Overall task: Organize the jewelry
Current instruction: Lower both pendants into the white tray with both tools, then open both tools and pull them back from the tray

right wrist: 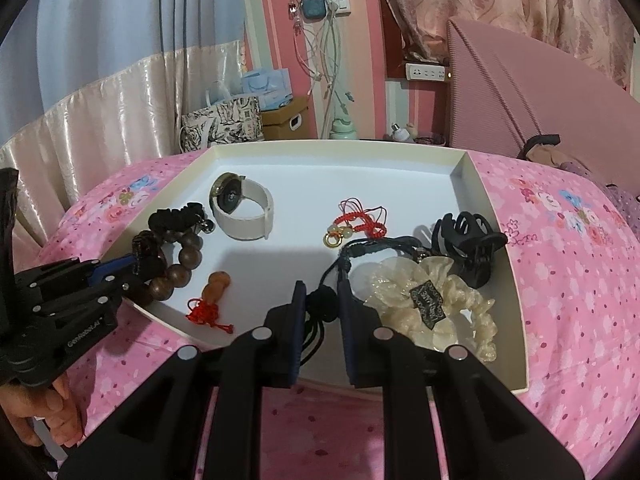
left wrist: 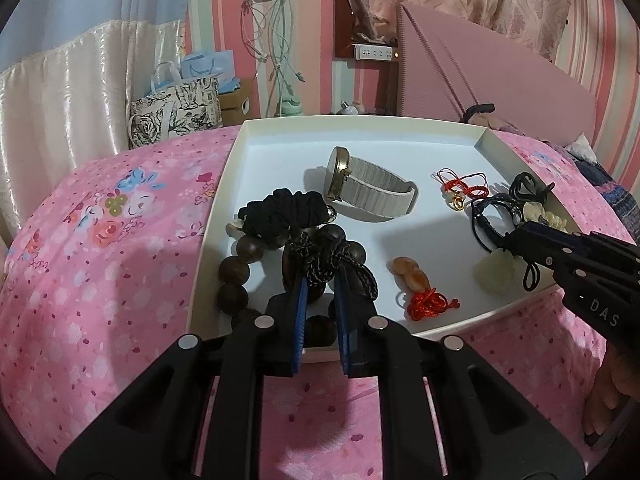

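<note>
Inside the white tray [left wrist: 224, 184] on the bed, the bead bracelet's knotted cord [left wrist: 318, 264] is pinched by the left claw [left wrist: 320, 280] and the black cord necklace [right wrist: 322, 300] by the right claw [right wrist: 320, 300], probably so each is controlled without tangling.

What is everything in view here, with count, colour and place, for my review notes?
tray: one, white, on the pink floral bedspread
watch: one, white strap, far left of tray
wooden bead bracelet: one, dark brown, left edge, its knotted cord in the left gripper
black scrunchie: one, behind the beads
orange pendant: one, red tassel, near left
red cord charm: one, gold ring, middle
cream scrunchie: one, near right
hair claw: one, black, right
black cord necklace: one, in the right gripper
left gripper: black, shut on the bracelet cord
right gripper: black, shut on the necklace
</note>
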{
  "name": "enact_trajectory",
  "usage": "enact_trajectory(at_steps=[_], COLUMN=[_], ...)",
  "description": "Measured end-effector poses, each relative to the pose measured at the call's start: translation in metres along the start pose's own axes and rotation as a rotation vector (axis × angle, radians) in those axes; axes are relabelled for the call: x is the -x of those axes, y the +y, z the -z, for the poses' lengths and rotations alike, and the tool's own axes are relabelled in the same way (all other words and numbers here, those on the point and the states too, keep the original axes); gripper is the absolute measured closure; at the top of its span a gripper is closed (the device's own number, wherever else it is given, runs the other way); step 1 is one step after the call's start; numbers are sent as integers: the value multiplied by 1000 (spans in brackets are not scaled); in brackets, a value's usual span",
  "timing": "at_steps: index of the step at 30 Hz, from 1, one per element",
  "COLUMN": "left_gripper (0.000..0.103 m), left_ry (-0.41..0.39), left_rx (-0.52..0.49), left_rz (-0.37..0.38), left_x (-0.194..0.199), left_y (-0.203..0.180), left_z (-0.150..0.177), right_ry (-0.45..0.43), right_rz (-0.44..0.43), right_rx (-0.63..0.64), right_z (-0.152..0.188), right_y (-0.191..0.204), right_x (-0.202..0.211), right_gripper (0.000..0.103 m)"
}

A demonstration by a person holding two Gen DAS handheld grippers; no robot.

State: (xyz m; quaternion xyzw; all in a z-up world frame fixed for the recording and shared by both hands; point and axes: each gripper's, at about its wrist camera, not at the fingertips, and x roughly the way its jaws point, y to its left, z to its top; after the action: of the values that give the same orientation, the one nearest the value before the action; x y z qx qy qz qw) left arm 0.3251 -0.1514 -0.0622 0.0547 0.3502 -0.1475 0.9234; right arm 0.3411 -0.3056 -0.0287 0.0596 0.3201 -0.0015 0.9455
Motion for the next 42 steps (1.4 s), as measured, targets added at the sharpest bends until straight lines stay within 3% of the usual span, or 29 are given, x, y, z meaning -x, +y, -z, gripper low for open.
enact_trajectory(at_steps=[10, 17, 24, 26, 27, 29, 33, 35, 37, 42], left_gripper=[92, 92, 88, 80, 75, 46, 38, 16, 6, 3], left_ry=[-9, 7, 9, 4, -5, -43, -103, -160, -238, -333], left_rx=[28, 24, 25, 35, 40, 54, 24, 25, 35, 20], left_rz=[1, -6, -31, -25, -19, -31, -55, -62, -96, -135], left_x=[2, -2, -4, -3, -1, 7, 31, 53, 83, 136], left_y=[5, 3, 1, 3, 4, 6, 4, 10, 20, 34], left_z=[1, 0, 0, 0, 0, 1, -1, -3, -2, 22], right_ry=[-25, 42, 38, 20, -5, -41, -115, -168, -211, -190], right_rz=[29, -2, 12, 24, 37, 46, 4, 14, 34, 122], right_rx=[-30, -42, -39, -38, -41, -46, -93, -114, -127, -95], right_z=[1, 1, 3, 3, 3, 2, -10, -17, -19, 15], right_y=[-6, -9, -7, -7, -6, -7, -22, -32, -41, -40], right_x=[4, -9, -8, -5, 0, 8, 39, 63, 88, 121], right_gripper=[87, 86, 82, 53, 47, 44, 37, 24, 18, 14])
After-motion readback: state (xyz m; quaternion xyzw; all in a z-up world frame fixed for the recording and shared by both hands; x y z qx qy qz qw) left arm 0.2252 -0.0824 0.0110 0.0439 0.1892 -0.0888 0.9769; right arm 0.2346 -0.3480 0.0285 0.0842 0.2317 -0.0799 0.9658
